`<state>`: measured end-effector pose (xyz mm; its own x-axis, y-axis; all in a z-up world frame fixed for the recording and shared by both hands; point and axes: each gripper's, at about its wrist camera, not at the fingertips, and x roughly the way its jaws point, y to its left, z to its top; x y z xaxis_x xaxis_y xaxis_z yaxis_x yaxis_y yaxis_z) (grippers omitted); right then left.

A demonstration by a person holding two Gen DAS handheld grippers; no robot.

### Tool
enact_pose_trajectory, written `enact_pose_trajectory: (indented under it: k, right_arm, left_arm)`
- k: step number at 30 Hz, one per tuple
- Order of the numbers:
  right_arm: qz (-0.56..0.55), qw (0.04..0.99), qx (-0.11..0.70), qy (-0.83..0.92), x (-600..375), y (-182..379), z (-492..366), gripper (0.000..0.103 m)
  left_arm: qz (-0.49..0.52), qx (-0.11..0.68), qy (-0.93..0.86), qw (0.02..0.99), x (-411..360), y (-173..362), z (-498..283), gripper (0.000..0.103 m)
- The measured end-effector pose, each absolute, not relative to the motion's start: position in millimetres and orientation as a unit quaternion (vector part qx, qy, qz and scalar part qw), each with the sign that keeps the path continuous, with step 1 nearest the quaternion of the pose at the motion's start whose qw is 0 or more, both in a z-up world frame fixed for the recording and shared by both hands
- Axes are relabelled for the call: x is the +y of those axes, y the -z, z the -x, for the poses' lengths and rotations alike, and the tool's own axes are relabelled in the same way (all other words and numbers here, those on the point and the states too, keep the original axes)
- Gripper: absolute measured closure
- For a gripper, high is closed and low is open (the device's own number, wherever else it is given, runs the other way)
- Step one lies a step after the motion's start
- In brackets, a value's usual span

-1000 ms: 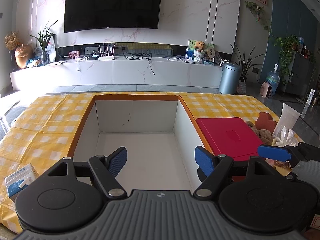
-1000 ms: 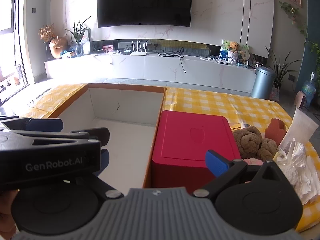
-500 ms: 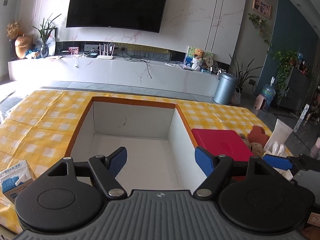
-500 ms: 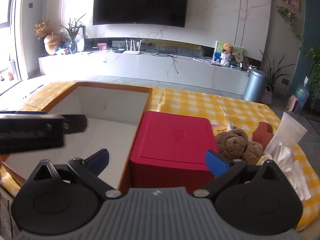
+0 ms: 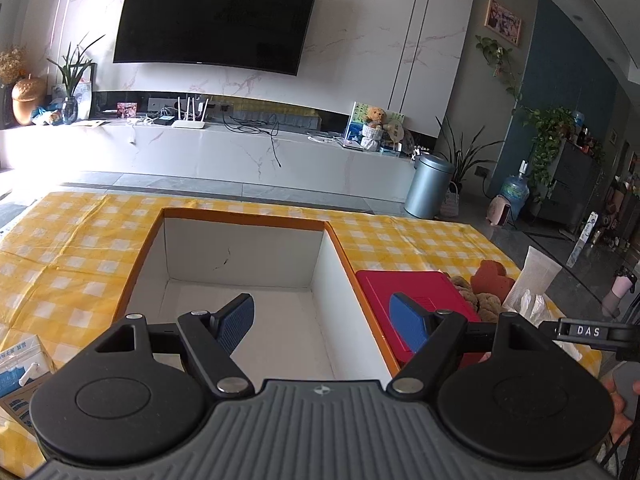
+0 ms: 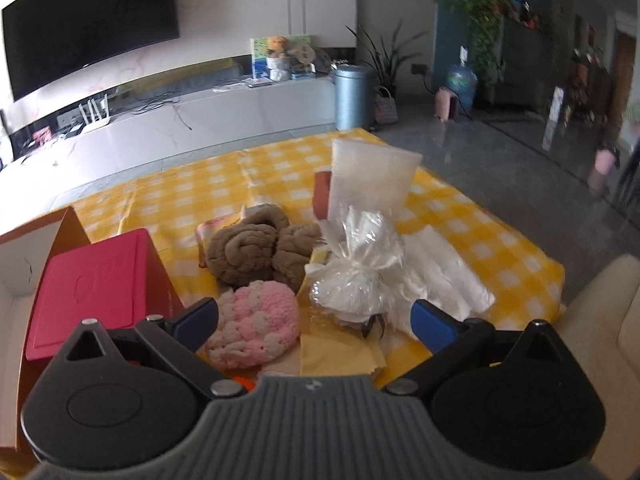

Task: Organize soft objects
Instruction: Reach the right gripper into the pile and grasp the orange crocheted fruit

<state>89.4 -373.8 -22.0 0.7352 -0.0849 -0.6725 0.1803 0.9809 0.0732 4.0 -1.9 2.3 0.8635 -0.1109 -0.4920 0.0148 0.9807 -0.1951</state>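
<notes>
The big white box (image 5: 244, 280) with the orange rim sits open on the worktop (image 5: 72, 248), which is covered in a yellow checked cloth. The left tongs (image 5: 322, 318) hang just over the box's near end, released and wide apart, with nothing between their blue pads.

Right beside the box lies a red case (image 6: 92, 280), its lid flat and closed. Past the red case, away from the box, the soft things are heaped together: a brown knotted towel (image 6: 256, 248), a pink and white woolly ball (image 6: 256, 320) touching its near side, and a tied clear plastic bag (image 6: 356, 276) next to both. A white foam sheet (image 6: 372, 172) stands behind the bag, with a reddish-brown sponge (image 6: 321, 196) at its edge. A yellow cloth (image 6: 340, 354) lies flat just in front of the bag.

The right tongs (image 6: 314, 322) hover over this heap, spread wide and gripping nothing; the woolly ball sits by their left pad.

On the far side of the box from the red case, a small blue and white carton (image 5: 22, 364) stands at the worktop's edge.
</notes>
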Motion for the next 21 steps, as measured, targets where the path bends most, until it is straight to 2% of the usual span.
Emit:
enact_pose_trajectory:
  k: [3,5,7,8,12,13,14,21]
  right_arm:
    - [-0.131,0.915,0.375,0.075,-388.9,32.3,-94.7,0.004]
    - [-0.156,0.905,0.389,0.073,-392.8,41.7,-99.8,0.011]
    - [-0.165,0.893,0.413,0.070,-390.1,50.2,-103.2,0.011]
    - [-0.159,0.891,0.420,0.063,-386.2,52.5,-104.1,0.017]
    - [-0.101,0.892,0.441,-0.003,-358.0,58.1,-104.9,0.028]
    - [-0.086,0.889,0.449,-0.020,-349.9,60.8,-105.0,0.037]
    - [-0.073,0.885,0.460,-0.030,-342.4,64.8,-106.0,0.041]
    - [0.016,0.868,0.494,-0.036,-304.7,90.3,-113.1,0.046]
  left_arm:
    - [0.081,0.261,0.043,0.961,-11.7,-1.2,-4.2,0.012]
    - [0.076,0.263,0.050,0.961,-17.6,0.0,-4.6,0.012]
    - [0.072,0.266,0.056,0.960,-22.2,1.6,-5.4,0.012]
    - [0.070,0.267,0.058,0.959,-24.0,1.9,-5.7,0.012]
    - [0.062,0.269,0.057,0.959,-26.2,4.0,-6.1,0.012]
    - [0.063,0.270,0.055,0.959,-25.9,4.5,-6.4,0.012]
    - [0.063,0.271,0.055,0.959,-25.1,4.7,-6.9,0.012]
    - [0.065,0.274,0.056,0.958,-23.1,4.3,-6.1,0.012]
